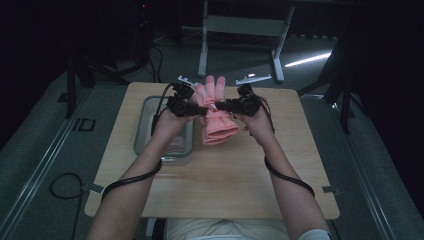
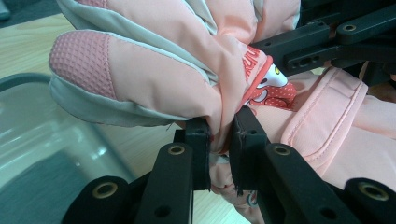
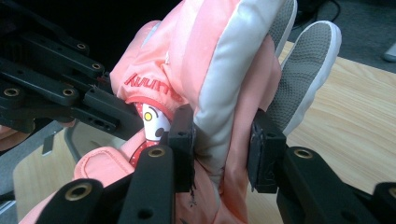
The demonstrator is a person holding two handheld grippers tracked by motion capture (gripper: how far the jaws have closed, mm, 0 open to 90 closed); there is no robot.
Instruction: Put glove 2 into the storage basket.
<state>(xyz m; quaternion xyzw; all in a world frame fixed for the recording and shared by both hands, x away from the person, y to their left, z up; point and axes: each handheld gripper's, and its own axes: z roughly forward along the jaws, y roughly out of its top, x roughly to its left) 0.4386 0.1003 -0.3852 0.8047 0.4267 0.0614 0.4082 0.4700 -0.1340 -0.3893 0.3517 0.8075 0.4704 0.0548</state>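
Above one wooden table (image 1: 240,175), one pink glove (image 1: 216,120) pinched between two claws, left claw (image 1: 204,111) and right claw (image 1: 220,106).

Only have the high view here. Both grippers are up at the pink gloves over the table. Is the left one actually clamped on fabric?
Observer: Yes. In the left gripper view the left gripper pinches a fold of a pink glove tight between its jaws.
Operator: And the right?
Observer: The right gripper grips a thicker bunch of glove, jaws wider apart, pads pressed into it.
Operator: Any detail on the glove I can't make out?
Observer: A red cartoon patch sits at the wrist, between the two grippers.
Operator: What's under it?
Observer: A clear plastic bin lies below the left gripper.
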